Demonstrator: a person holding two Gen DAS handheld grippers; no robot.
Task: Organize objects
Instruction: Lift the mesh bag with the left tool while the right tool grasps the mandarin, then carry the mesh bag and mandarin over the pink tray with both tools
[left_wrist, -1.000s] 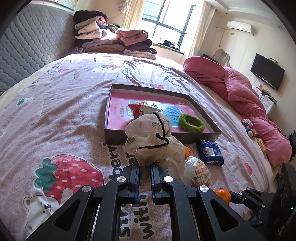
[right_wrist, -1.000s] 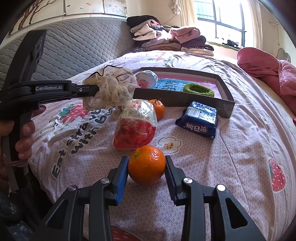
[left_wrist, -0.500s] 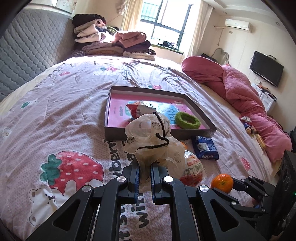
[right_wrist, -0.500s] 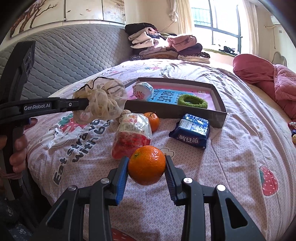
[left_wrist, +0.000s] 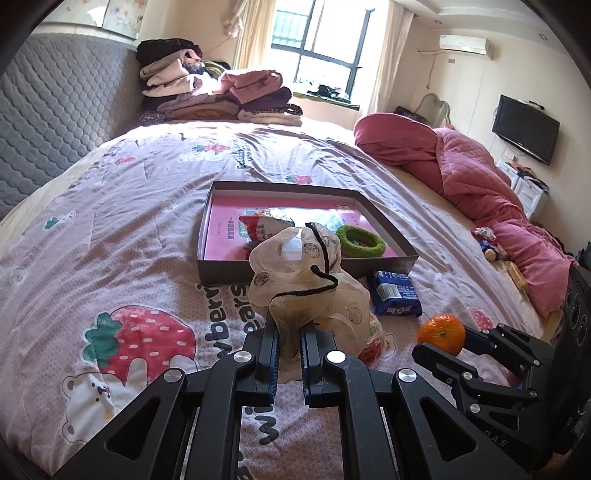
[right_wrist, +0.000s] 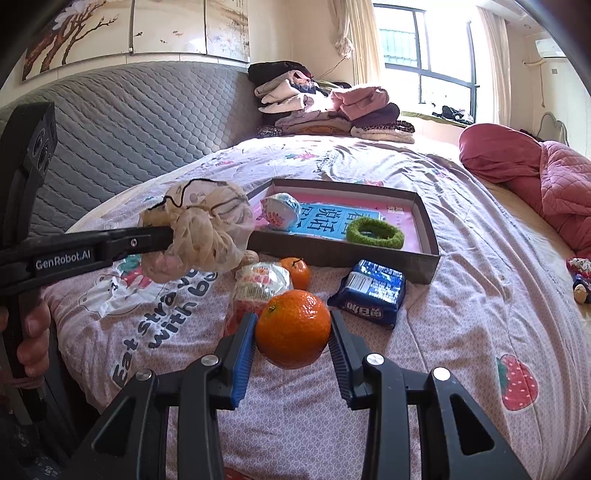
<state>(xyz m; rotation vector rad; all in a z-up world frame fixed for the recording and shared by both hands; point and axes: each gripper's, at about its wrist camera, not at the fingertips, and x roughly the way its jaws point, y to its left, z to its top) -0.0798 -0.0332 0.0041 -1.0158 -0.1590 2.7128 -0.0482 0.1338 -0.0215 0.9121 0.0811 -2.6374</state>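
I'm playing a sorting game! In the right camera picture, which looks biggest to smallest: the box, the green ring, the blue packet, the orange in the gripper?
1. box
2. orange, though it only looks big because it's closest
3-4. blue packet and green ring look alike

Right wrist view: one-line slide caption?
Right gripper lifts an orange while the left gripper holds a beige scrunchie near the tray.

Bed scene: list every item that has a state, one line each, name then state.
left gripper: shut on the mesh pouch, lifted
right gripper: shut on the orange, lifted
tray: open, holds green ring and snack cup
blue packet: sealed, lying on bed
second orange: resting on bed
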